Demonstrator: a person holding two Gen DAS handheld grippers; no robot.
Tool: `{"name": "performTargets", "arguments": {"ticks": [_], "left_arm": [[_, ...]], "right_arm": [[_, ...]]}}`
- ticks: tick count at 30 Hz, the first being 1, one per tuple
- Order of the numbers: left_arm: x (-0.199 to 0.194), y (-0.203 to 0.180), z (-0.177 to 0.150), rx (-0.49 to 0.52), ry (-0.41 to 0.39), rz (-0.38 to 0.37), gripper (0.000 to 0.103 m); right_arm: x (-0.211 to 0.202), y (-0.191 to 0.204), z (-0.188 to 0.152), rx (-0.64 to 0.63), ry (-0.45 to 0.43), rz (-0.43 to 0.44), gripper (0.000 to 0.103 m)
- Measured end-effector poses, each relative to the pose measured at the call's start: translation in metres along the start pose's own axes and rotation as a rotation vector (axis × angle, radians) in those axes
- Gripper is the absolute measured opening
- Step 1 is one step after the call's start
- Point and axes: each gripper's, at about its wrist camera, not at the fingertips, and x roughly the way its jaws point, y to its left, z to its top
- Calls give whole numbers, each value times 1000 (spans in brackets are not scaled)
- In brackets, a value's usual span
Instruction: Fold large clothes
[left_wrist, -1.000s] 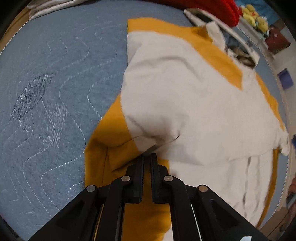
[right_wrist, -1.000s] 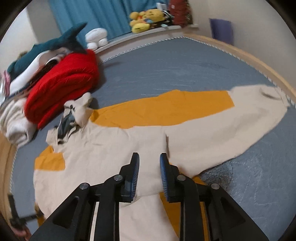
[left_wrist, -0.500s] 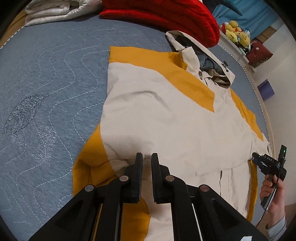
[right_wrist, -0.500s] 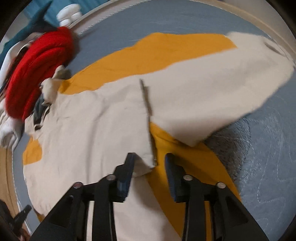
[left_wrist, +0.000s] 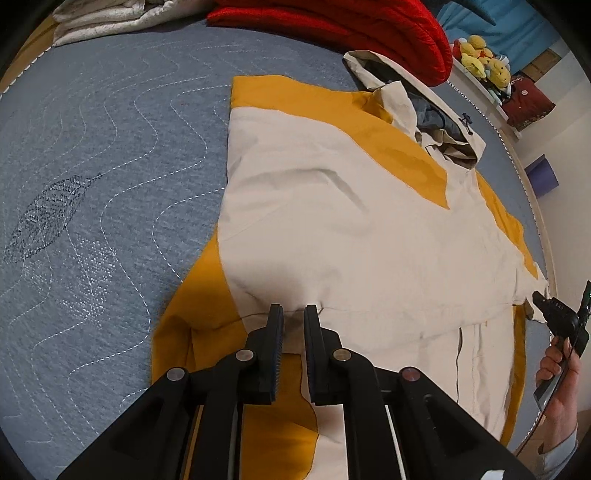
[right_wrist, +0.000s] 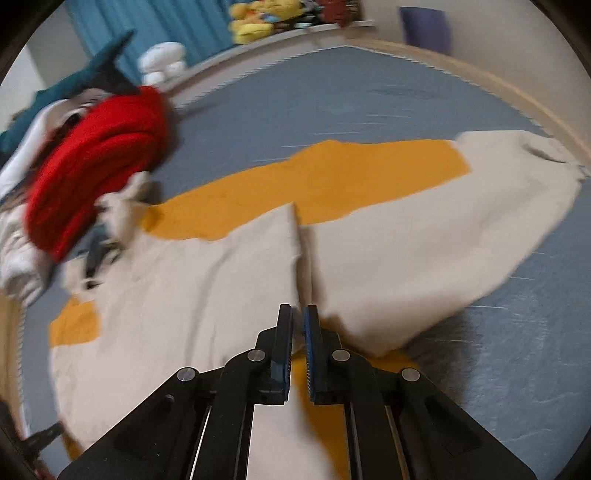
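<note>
Cream jacket (right_wrist: 207, 295) edge now pinched by right hand-held gripper (right_wrist: 297, 314).

A home bedroom; quilted blue bedspread (left_wrist: 110, 155), plush toys (left_wrist: 484, 64) (yellow ones), teal curtain (right_wrist: 147, 26).

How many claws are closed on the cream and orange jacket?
2. The left claw pinches the jacket at a cream fold; the right claw, whose jaws have just been closing, pinches its front edge. None hidden.
</note>
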Motion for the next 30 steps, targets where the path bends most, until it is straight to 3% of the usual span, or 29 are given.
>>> {"name": "performTargets", "arguments": {"ticks": [2,4,7,8,10,12,13,16,19,30], "left_arm": [[4,2,1,-3,5,6,10],[9,6,0,-8,13,20,10],[23,13,-3,-15,55,53,10],[27,15,-4,-23,66,57,10],[27,15,-4,-32,64,63,10],[23,11,-3,-22,62,79,10],[20,7,-3,-11,57,84,10],[7,-1,-2,11,40,69,11],[-11,-11,0,29,5,59,12],[-62,-69,-11,137,-90,41,15]], "right_arm": [[1,-5,0,14,3,-53,11],[-5,-6,0,27,-28,-43,12],[-11,9,-1,-13,-53,81,14],[-7,13,-2,-27,-31,134,19],[18,20,-10,-60,109,200,26],[38,16,-21,-65,202,130,26],[40,12,-25,-46,206,136,26],[30,15,-21,-84,190,106,26],[14,14,-10,-114,117,39,26],[-56,-38,37,4,-27,64,26]]}}
